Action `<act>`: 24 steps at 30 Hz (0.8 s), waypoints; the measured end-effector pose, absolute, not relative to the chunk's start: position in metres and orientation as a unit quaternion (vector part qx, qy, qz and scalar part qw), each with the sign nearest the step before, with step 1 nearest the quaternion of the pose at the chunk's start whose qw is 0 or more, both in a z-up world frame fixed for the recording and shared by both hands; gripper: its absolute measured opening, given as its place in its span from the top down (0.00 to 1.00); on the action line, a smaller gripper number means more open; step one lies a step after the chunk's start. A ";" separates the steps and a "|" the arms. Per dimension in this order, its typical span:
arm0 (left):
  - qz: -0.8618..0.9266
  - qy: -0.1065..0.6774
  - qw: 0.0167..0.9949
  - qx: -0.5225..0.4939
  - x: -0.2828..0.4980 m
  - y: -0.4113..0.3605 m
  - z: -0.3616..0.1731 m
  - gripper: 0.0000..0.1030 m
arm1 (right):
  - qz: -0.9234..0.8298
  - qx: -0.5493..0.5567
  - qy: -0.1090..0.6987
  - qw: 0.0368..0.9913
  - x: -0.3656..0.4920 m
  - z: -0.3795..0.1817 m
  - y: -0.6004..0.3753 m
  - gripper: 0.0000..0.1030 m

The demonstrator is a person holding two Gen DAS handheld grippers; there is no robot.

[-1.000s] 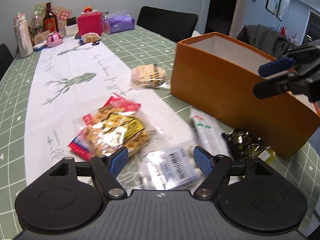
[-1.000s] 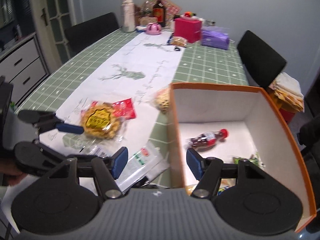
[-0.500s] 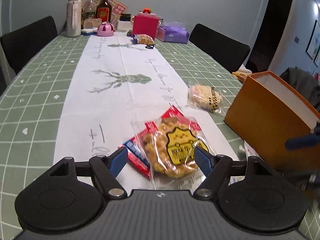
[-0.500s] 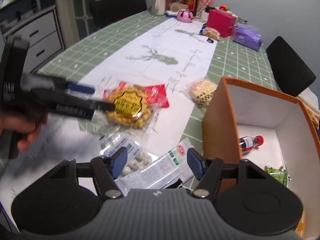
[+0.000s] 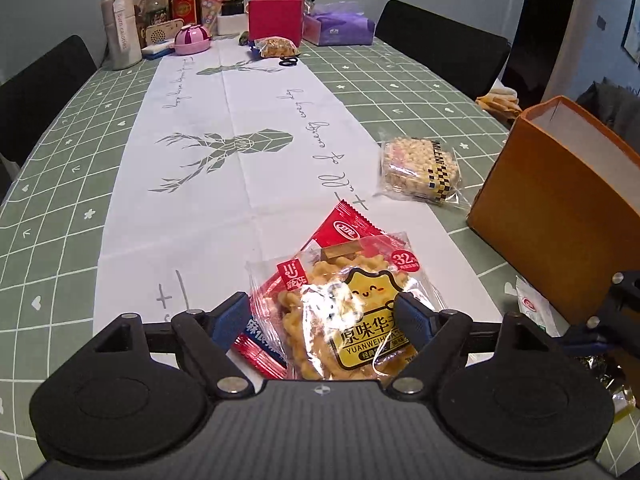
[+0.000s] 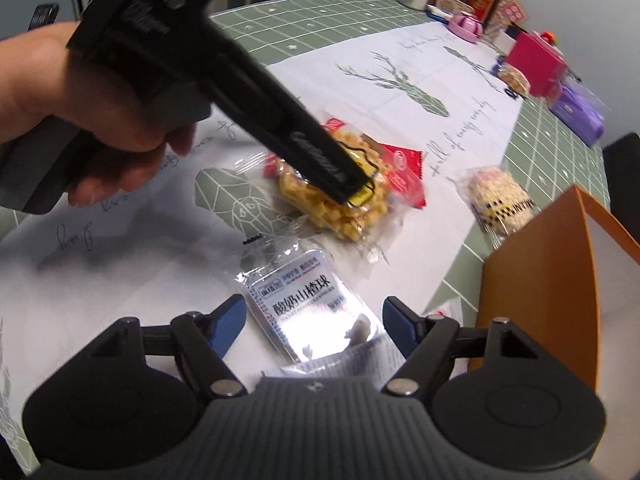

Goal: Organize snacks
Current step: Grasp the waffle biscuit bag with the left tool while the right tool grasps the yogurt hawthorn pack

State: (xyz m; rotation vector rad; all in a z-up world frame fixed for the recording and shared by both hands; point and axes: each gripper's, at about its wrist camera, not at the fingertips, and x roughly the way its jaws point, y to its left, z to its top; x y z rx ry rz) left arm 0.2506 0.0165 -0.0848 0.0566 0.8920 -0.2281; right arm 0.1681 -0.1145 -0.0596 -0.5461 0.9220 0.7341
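Observation:
A clear packet of yellow waffles (image 5: pixel 352 320) lies on a red packet (image 5: pixel 348 232) on the white runner. My left gripper (image 5: pixel 324 316) straddles the waffle packet, its jaws opening and its pads not pressing. In the right wrist view the left gripper (image 6: pixel 352 190) reaches down onto the waffle packet (image 6: pixel 340 216), held by a hand (image 6: pixel 80 120). My right gripper (image 6: pixel 314 324) hangs low over a clear packet with a white label (image 6: pixel 308 304). Its jaws are opening on either side of that packet. The orange box (image 5: pixel 560 216) stands on the right.
A puffed-rice packet (image 5: pixel 420 170) lies between the waffles and the box. Another white packet (image 5: pixel 532 308) sits at the foot of the box. Bottles (image 5: pixel 184 0), a pink box (image 5: pixel 274 20) and a purple tissue pack (image 5: pixel 340 30) crowd the far end. Black chairs (image 5: pixel 444 52) ring the table.
My left gripper swung from the labelled clear packet to the waffle packet and closed in on it. My right gripper left the box, dropped over the clear packet and spread its jaws wider.

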 end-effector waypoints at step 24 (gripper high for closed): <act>-0.152 0.452 0.877 -0.054 0.236 0.035 -0.084 0.49 | 0.398 -0.244 0.438 0.768 0.181 -0.076 -0.116 0.34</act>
